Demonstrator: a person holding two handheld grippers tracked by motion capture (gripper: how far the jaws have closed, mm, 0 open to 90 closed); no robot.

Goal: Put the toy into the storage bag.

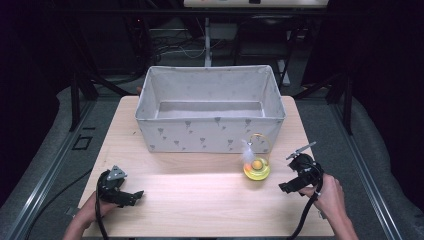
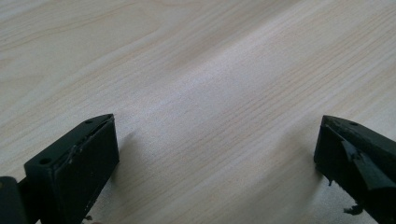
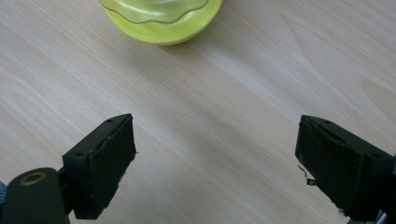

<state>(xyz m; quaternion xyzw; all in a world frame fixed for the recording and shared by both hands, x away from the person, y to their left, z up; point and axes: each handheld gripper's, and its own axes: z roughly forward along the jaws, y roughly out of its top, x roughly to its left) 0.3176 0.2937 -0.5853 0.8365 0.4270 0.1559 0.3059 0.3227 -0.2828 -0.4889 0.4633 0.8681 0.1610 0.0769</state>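
Hovering low over the wooden bench [image 1: 200, 185], the right gripper [image 1: 292, 184] points toward a small yellow-green toy [image 1: 257, 169], a shallow round dish with an orange ball inside, a white feather and a thin wire hoop rising from it. Its jaws stand wide apart with nothing between them; in the right gripper view only bare wood lies between the two black pads, and the dish's wavy rim [image 3: 161, 21] sits farther ahead, apart from both. The toy rests on the bench just in front of a grey fabric storage box [image 1: 210, 132] printed with small dark marks, near the box's right front corner but not touching it as far as can be told. The left gripper [image 1: 131, 196] lies near the bench's front left corner, held by the person's left hand [image 1: 90, 210], well apart from the toy. Its jaws are likewise spread wide over bare wood grain, gripping nothing.
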